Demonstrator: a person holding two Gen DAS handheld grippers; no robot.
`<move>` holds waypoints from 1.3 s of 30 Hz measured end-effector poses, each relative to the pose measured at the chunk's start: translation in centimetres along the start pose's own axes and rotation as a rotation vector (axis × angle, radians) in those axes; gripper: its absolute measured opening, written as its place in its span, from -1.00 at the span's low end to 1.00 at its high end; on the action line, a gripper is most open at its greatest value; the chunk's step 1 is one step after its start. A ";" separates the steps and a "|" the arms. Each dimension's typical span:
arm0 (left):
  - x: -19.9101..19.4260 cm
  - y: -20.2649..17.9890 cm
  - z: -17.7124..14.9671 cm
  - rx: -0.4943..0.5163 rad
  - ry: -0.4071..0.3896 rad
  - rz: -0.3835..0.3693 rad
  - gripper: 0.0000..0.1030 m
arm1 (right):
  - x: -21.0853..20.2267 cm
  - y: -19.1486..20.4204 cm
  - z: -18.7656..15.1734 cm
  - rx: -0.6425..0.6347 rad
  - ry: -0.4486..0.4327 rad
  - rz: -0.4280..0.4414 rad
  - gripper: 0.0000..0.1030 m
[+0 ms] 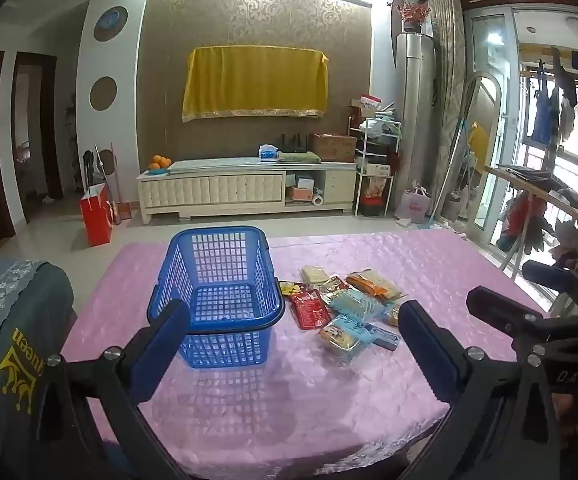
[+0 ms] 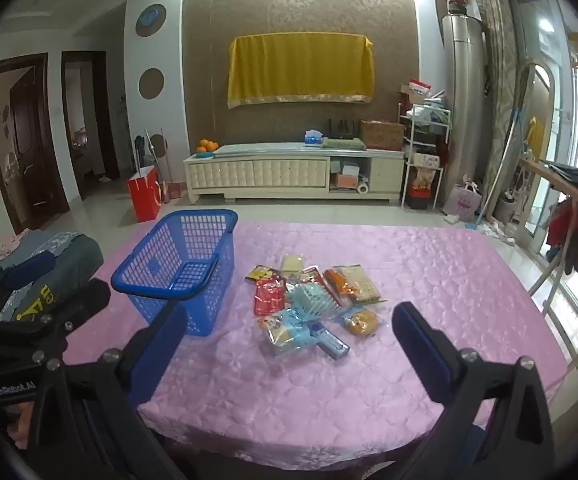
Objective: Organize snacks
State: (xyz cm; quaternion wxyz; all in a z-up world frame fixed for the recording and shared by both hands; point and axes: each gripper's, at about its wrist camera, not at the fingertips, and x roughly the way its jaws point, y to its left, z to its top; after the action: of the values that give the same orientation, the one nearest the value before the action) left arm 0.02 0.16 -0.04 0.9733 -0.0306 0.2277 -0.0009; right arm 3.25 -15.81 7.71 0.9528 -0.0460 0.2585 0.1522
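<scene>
Both grippers, left (image 1: 293, 336) and right (image 2: 287, 340), hover with jaws wide open and empty; snack packets (image 2: 309, 304) sit beside the blue basket (image 2: 177, 264) on the pink counter (image 2: 429, 280).

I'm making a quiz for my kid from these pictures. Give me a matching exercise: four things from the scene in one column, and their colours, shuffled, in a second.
Things:
1. basket
2. tablecloth
3. wall drape
4. gift bag

Colours:
A. red
B. pink
C. blue
D. yellow

Pairs: 1-C, 2-B, 3-D, 4-A
</scene>
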 end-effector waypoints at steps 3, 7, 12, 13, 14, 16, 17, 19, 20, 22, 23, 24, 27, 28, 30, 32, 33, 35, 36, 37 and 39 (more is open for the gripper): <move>-0.1 0.2 0.0 -0.001 0.002 0.004 1.00 | 0.1 -0.1 0.1 0.003 0.009 0.003 1.00; -0.2 0.2 -0.1 0.013 0.002 0.014 1.00 | 0.0 0.0 0.1 0.007 0.010 0.006 1.00; 0.4 0.0 -0.3 0.007 0.014 0.019 1.00 | 0.0 0.1 -0.1 0.009 0.025 0.006 1.00; 0.4 0.0 -0.3 0.006 0.015 0.019 1.00 | -0.2 0.1 -0.1 0.009 0.026 0.007 1.00; 0.5 0.0 -0.3 0.004 0.016 0.020 1.00 | -0.4 0.2 -0.2 0.008 0.026 0.008 1.00; 0.6 0.0 -0.3 0.002 0.018 0.020 1.00 | -0.4 0.3 -0.2 0.009 0.033 0.008 1.00; 0.6 0.0 -0.4 0.002 0.016 0.021 1.00 | 0.4 -0.1 0.0 0.011 0.045 0.013 1.00; 0.6 0.0 -0.5 0.000 0.017 0.020 1.00 | 0.4 -0.1 -0.1 0.012 0.047 0.016 1.00; 0.7 0.0 -0.5 0.001 0.019 0.019 1.00 | 0.5 -0.1 -0.1 0.013 0.049 0.017 1.00; 0.7 0.0 -0.6 0.000 0.018 0.020 1.00 | 0.5 -0.1 -0.1 0.013 0.049 0.017 1.00; 0.8 0.0 -0.6 0.000 0.020 0.019 1.00 | 0.5 -0.1 -0.1 0.014 0.050 0.016 1.00; 0.8 0.0 -0.6 -0.001 0.021 0.019 1.00 | 0.6 -0.2 -0.1 0.014 0.052 0.016 1.00; 0.8 0.0 -0.7 -0.002 0.020 0.018 1.00 | 0.6 -0.3 0.0 0.014 0.055 0.017 1.00; 0.9 0.0 -0.8 -0.002 0.020 0.018 1.00 | 0.6 -0.3 0.0 0.016 0.055 0.018 1.00; 0.9 0.1 -0.7 -0.002 0.022 0.018 1.00 | 0.7 -0.2 0.0 0.015 0.056 0.016 1.00; 0.9 0.1 -0.7 -0.002 0.023 0.019 1.00 | 0.7 -0.2 0.0 0.014 0.056 0.015 1.00; 0.8 0.2 -0.7 -0.001 0.021 0.019 1.00 | 0.7 -0.2 0.0 0.013 0.055 0.014 1.00; 0.8 0.2 -0.6 -0.002 0.022 0.018 1.00 | 0.6 -0.2 -0.1 0.013 0.056 0.015 1.00; 0.8 0.1 -0.6 -0.001 0.022 0.019 1.00 | 0.6 -0.2 -0.1 0.014 0.055 0.017 1.00; 0.8 0.1 -0.6 0.000 0.022 0.020 1.00 | 0.7 -0.2 -0.1 0.015 0.056 0.015 1.00; 0.8 0.2 -0.6 -0.001 0.023 0.018 1.00 | 0.6 -0.2 -0.1 0.014 0.056 0.015 1.00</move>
State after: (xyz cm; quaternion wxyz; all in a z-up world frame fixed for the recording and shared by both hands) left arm 0.46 0.30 -0.91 0.9705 -0.0291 0.2391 0.0076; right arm 3.80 -15.84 7.30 0.9444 -0.0416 0.2862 0.1561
